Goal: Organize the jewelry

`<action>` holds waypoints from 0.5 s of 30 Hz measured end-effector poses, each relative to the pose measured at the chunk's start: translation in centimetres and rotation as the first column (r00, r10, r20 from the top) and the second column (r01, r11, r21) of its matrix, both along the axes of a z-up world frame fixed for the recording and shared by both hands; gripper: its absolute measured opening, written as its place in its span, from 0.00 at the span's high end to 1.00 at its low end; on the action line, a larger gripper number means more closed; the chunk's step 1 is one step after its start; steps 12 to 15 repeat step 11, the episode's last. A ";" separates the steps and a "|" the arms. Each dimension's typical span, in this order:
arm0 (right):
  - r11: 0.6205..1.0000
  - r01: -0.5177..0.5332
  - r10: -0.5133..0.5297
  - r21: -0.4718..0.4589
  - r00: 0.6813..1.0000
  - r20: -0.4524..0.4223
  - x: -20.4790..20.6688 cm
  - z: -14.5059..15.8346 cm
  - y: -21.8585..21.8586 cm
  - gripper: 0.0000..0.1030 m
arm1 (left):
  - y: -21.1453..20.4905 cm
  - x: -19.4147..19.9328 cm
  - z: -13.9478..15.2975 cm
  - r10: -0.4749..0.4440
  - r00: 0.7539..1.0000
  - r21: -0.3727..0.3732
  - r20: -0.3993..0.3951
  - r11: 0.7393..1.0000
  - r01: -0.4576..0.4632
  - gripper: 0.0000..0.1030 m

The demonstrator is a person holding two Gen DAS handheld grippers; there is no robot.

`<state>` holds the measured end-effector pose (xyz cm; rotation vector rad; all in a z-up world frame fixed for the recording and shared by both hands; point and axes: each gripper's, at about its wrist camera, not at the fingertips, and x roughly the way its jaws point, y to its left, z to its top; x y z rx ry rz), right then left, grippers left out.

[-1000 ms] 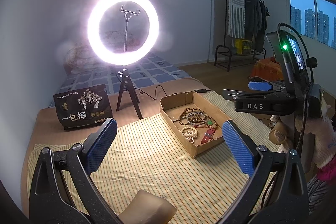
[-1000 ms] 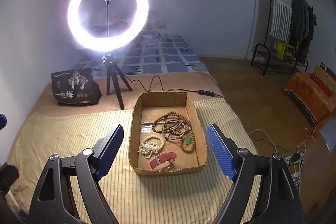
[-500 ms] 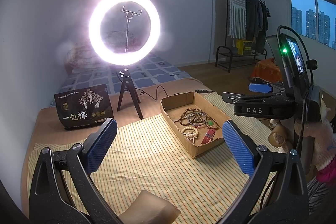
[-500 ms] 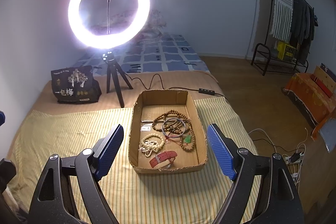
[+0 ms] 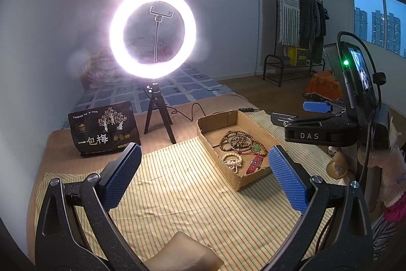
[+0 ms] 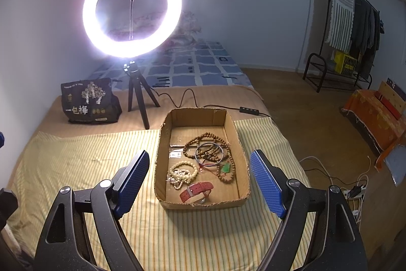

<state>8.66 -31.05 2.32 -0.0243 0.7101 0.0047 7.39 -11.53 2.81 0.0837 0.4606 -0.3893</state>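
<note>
On the striped cloth (image 6: 76, 164) over the bed, a cardboard tray (image 6: 162, 144) holds all the jewelry: a long brown bead strand (image 6: 212, 137), a dark bangle (image 6: 208, 151), a green pendant (image 6: 226, 167), a pale bead bracelet (image 6: 182, 172) and a red strap (image 6: 196, 191), partly overlapping. The left gripper (image 5: 203, 178) and right gripper (image 6: 199, 180) hover above with fingers spread wide, holding nothing. This fits either pieces awaiting sorting or already gathered in.

Ahead of you the cardboard tray (image 6: 242, 151) sits on the striped cloth (image 6: 83, 164) with the bracelets (image 6: 183, 173) and the watch strap (image 6: 196, 191) inside, while the ring light (image 6: 132, 9) and the printed bag (image 6: 87, 102) stand behind it to the left.
</note>
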 end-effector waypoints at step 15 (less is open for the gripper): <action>1.000 -0.004 0.004 -0.004 1.000 -0.008 0.0 -0.1 0.1 0.21 | 0.1 -0.1 -0.3 0.026 0.999 0.012 0.024 1.000 -0.026 0.01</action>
